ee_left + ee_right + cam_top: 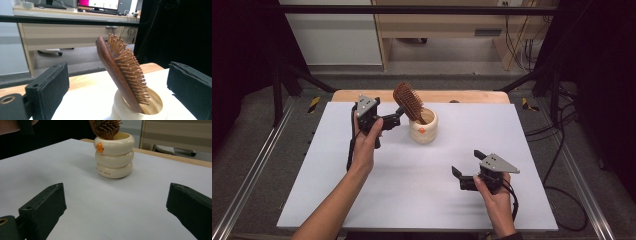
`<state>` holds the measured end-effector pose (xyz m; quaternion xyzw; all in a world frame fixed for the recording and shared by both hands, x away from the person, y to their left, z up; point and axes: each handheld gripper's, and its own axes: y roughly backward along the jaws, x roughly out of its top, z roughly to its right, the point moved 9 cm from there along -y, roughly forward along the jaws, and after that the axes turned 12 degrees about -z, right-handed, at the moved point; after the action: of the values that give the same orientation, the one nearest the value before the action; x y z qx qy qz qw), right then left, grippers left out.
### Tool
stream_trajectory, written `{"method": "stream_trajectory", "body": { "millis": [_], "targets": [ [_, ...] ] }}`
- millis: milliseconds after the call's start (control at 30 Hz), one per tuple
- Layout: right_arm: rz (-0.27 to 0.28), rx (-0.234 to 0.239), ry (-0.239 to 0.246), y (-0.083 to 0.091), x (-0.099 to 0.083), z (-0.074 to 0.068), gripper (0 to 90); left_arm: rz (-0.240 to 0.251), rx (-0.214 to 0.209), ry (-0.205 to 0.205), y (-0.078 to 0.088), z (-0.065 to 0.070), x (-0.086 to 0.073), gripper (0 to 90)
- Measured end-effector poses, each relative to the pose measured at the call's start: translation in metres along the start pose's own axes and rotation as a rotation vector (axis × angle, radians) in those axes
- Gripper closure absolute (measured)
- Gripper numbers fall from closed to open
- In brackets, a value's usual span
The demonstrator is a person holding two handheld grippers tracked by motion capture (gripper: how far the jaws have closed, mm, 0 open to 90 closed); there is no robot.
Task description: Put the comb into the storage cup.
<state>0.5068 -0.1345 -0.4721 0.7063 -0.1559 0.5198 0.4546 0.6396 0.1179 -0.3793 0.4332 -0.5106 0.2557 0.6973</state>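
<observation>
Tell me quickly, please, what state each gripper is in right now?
Left gripper: open, holding nothing, jaws either side of the wooden hairbrush.
Right gripper: open, holding nothing.

hairbrush (407, 101) in cup (424, 128) | cup at table's (412, 200) far middle

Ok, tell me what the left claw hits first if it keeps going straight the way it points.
Most likely the brush: it stands tilted in the cup, right between the left claw's open jaws in its own view. In the high view the claw sits just beside the brush head; whether they touch is unclear.
</observation>
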Motion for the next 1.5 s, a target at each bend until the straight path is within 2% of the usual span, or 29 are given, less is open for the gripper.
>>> {"method": "stream_trajectory", "body": {
  "millis": [200, 433, 700, 867, 933, 1100, 1333, 1500],
  "targets": [
    [0.001, -0.002, -0.001, 0.000, 0.000, -0.001, 2.7, 0.005, -0.016, 0.012, 0.010, 0.002, 0.002, 3.9],
    [-0.001, -0.007, 0.009, 0.001, 0.000, 0.000, 2.8, 0.005, -0.026, -0.010, 0.024, 0.004, 0.004, 3.9],
    [0.003, -0.013, 0.030, 0.004, 0.001, -0.001, 4.1, 0.006, -0.020, -0.009, 0.043, -0.001, 0.006, 3.8],
    [0.003, -0.019, 0.025, 0.005, 0.000, -0.001, 4.0, 0.007, -0.022, -0.004, 0.054, -0.004, 0.006, 3.8],
    [0.001, -0.018, 0.026, 0.004, 0.000, 0.000, 4.0, 0.003, -0.024, -0.018, 0.057, -0.004, 0.006, 3.8],
    [0.004, -0.019, 0.024, 0.004, 0.002, 0.000, 4.0, 0.005, -0.020, -0.035, 0.064, -0.006, 0.007, 3.8],
    [0.005, -0.018, 0.015, 0.005, 0.000, 0.000, 3.6, 0.010, -0.022, -0.032, 0.070, -0.008, 0.009, 3.8],
    [0.004, -0.019, 0.021, 0.006, 0.000, 0.001, 3.6, 0.011, -0.024, -0.044, 0.073, -0.007, 0.010, 3.9]
  ]
}}
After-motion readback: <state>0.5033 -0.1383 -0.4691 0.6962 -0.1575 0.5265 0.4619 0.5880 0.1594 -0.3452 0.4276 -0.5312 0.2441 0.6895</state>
